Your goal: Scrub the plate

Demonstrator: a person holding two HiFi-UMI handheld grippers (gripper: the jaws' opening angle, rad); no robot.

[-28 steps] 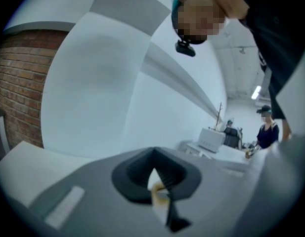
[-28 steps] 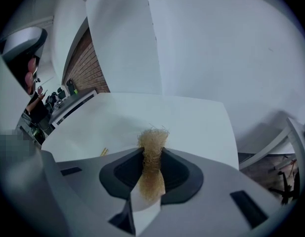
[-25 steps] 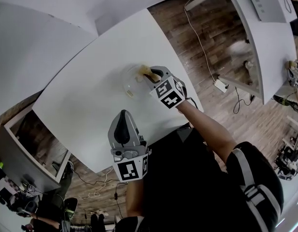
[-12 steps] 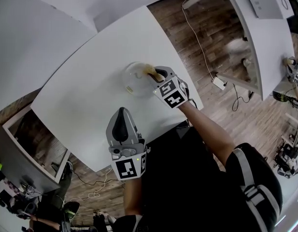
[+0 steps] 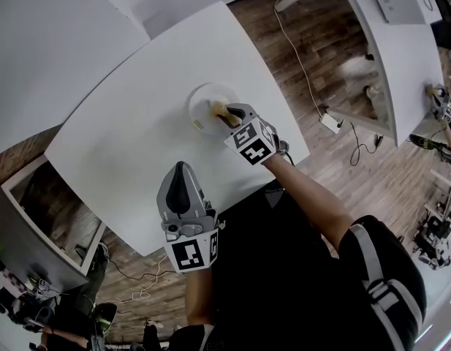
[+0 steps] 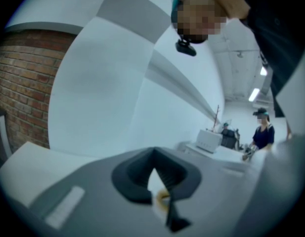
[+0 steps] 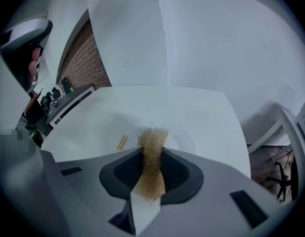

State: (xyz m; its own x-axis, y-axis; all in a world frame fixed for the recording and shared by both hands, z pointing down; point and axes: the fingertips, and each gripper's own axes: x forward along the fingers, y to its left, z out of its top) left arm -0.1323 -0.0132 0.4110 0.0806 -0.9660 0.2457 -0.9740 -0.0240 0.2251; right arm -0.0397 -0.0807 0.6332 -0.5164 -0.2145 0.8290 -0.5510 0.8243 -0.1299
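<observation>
A white plate [image 5: 203, 93] lies on the white table [image 5: 123, 152]. It shows just beyond the jaws in the right gripper view [image 7: 179, 138]. My right gripper [image 5: 229, 114] [image 7: 153, 158] is shut on a tan fibrous scrubber [image 5: 219, 109] [image 7: 152, 144], whose tip rests on the plate's near right part. My left gripper [image 5: 181, 178] [image 6: 155, 176] hangs over the table's near edge, well short of the plate. Its jaws are together with nothing between them.
A small yellow strip [image 5: 199, 125] [image 7: 122, 142] lies at the plate's near rim. The table's right edge [image 5: 283, 101] drops to wood floor with a cable and a power strip [image 5: 329, 123]. A second white table [image 5: 400, 57] stands at the right. A person [image 6: 263, 132] stands far off.
The right gripper has slid the scrubber from the plate's right rim towards its middle. The left gripper has stayed in place.
</observation>
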